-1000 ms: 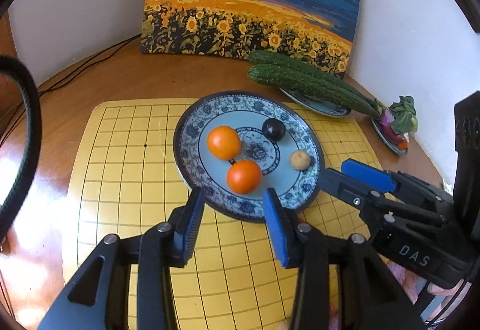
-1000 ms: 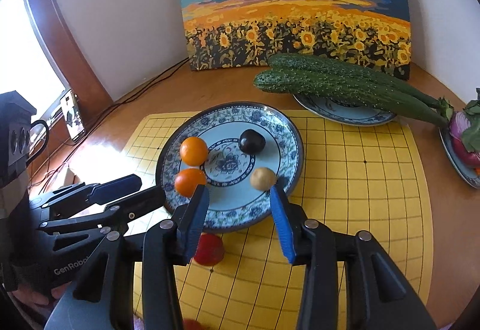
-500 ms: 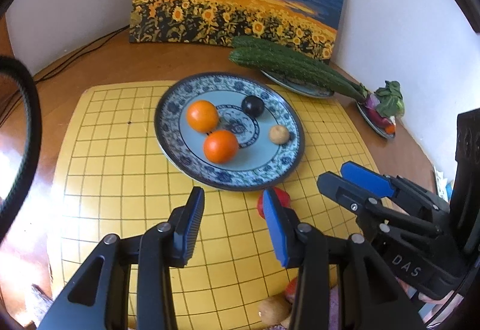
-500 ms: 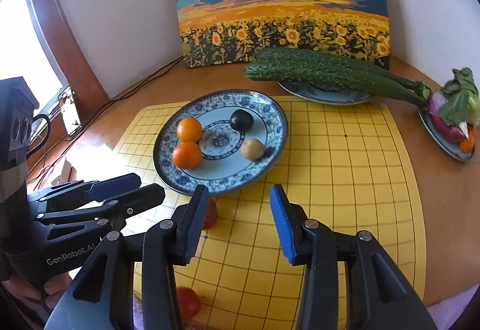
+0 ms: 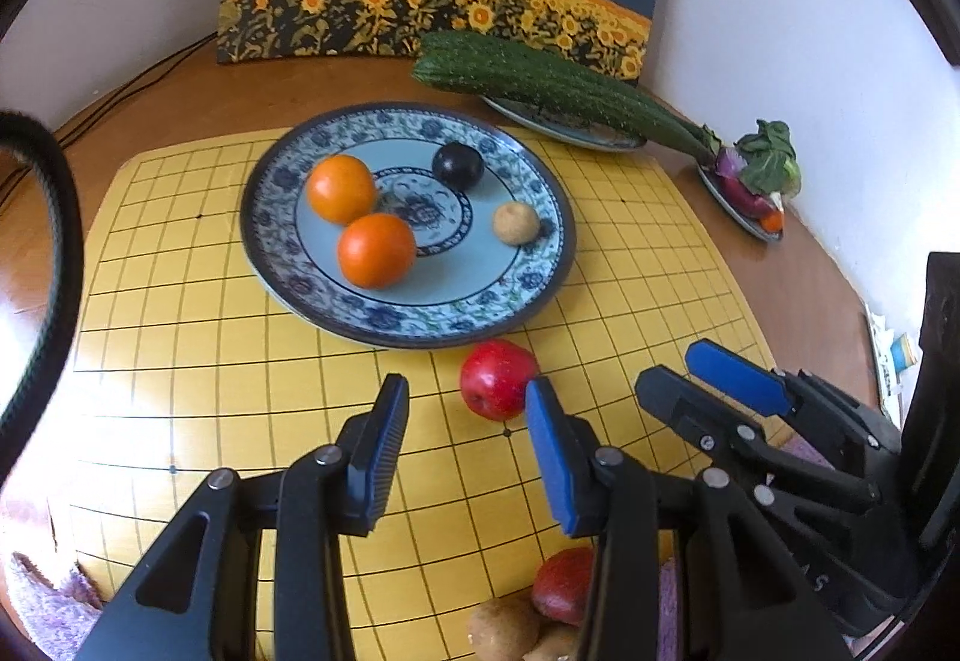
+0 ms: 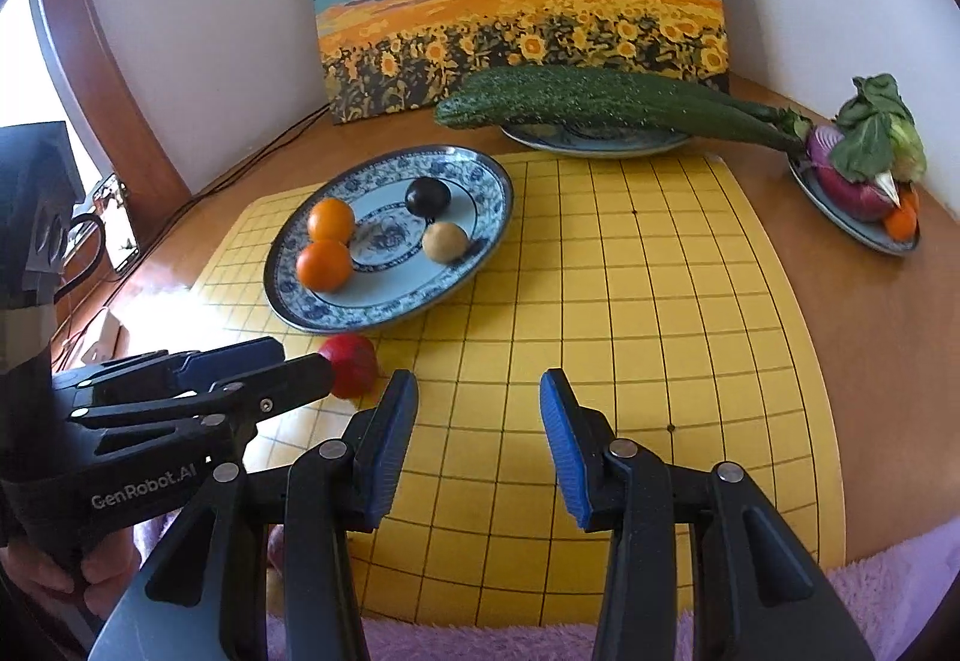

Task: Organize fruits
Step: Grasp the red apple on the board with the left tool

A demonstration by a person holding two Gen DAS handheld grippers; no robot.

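Both grippers empty, jaws parted with nothing between the pads: left gripper low centre in the left view, right gripper low centre in the right view. Red fruit loose on the yellow mat, just below the plate rim, sitting a touch right of the left gripper's gap, close to the right pad. Plate already carrying two oranges, a dark fruit and a small tan one. More pieces at the bottom edge of the left view, another red fruit and a tan one, half hidden behind the finger. Risk number one, by the look of it: closing off-centre, right pad clipping the round fruit and sending it rolling across the smooth mat, maybe against the plate rim. Risk two: jaws look barely wider than the fruit, so a descent without opening further could push it away instead of straddling it. Risk three: grippers crowding each other, with the right one just right of the fruit in the left view, so a bump between fingers is possible. Risk four: dropping onto the plate too hard and knocking the oranges together, or off the rim.
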